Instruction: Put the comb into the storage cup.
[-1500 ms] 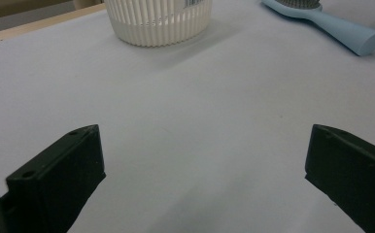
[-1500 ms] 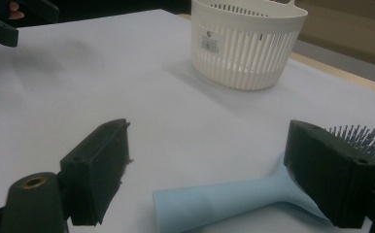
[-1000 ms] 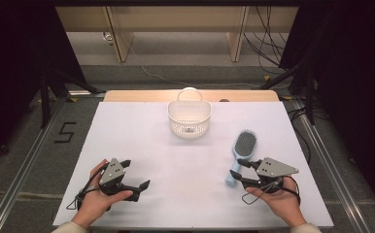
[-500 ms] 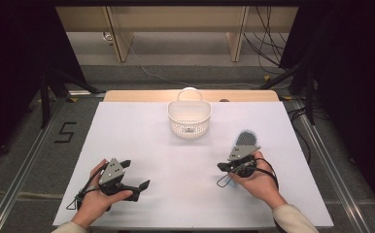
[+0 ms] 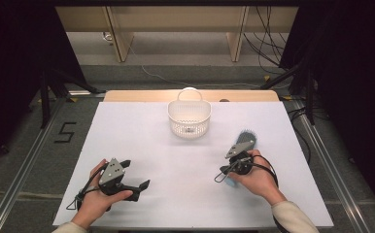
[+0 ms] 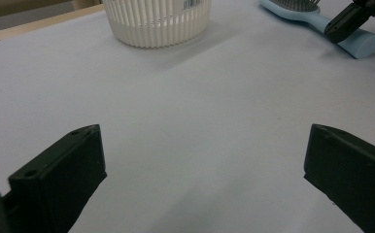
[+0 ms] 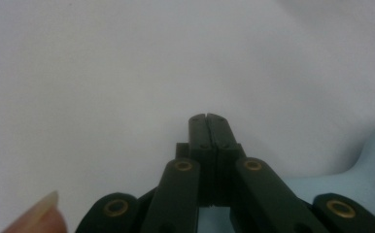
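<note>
Step in hand: getting my right gripper [image 5: 223, 175] onto the handle of the light blue hairbrush [image 5: 246, 141], presumably for a carry to the white slatted basket [image 5: 189, 116]
Right gripper state: jaws pressed flat together with nothing between them; the right gripper view shows the 2 black tips [image 7: 209, 119] meeting over bare white table cover, with the pale blue of the brush [image 7: 360, 167] below and to the side
Contact: in the left gripper view the closed tip sits at the handle [image 6: 355, 41], near its butt end; touching or just above, I cannot tell which
Left gripper state: my left gripper [image 5: 136, 174] rests on the table cover [image 5: 176, 204] with jaws spread wide and empty [image 6: 203, 141], well apart from the brush
Hairbrush position: lying flat on the right part of the table, head toward the far edge, handle toward me and partly under my right hand
Basket position: centre of the far side, upright, handle loop raised; 1 label visible inside [image 6: 156, 24]
Finding: closed jaws cannot take the handle
Recommended correction: spread the jaws, set 1 on each side of the handle, then close across its narrow width
Grip point: nearer the head than the butt, so the brush hangs level
Risk: pressing down closed may skid the brush along the smooth cover
Left gripper advice: keep it clear of the path to the basket
</note>
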Motion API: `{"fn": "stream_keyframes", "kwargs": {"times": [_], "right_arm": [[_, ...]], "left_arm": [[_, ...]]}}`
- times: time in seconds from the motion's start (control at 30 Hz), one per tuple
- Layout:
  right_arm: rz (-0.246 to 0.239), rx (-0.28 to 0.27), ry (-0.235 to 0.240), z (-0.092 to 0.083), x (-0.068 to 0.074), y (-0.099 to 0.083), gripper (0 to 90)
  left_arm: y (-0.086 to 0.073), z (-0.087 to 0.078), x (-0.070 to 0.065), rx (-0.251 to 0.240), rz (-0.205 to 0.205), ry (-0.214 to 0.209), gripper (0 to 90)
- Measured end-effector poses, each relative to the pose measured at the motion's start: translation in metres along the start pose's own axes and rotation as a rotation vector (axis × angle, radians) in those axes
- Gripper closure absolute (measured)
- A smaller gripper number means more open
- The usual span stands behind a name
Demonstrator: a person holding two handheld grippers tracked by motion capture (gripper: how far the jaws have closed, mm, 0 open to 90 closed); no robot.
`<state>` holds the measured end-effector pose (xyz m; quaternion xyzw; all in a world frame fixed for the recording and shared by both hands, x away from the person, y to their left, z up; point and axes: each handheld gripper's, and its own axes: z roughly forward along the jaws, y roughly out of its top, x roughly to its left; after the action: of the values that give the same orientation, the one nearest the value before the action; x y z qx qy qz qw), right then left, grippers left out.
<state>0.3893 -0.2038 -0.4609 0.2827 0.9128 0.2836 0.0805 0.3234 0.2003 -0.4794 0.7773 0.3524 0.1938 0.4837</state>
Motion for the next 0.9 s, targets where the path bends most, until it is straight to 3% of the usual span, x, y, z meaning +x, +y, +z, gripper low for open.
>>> {"fn": "stream_keyframes", "kwargs": {"times": [0.2,0.6,0.87,0.9], "right_arm": [[0.025,0.047,0.006,-0.0002,-0.0012,0.0038,90.0],[0.021,0.120,0.008,0.0028,0.0006,0.0086,90.0],[0.031,0.137,0.014,0.0025,0.0014,0.0082,90.0],[0.014,0.151,0.012,0.0015,0.0006,0.0077,90.0]], "left_arm": [[0.0000,0.0002,0.0001,-0.001,0.002,0.003,0.8],[-0.0002,0.0000,0.0002,0.001,0.002,0.001,0.8],[0.0000,-0.0002,0.0004,0.001,0.007,0.003,0.8],[-0.0001,-0.0005,0.0006,0.002,0.007,0.002,0.8]]}}
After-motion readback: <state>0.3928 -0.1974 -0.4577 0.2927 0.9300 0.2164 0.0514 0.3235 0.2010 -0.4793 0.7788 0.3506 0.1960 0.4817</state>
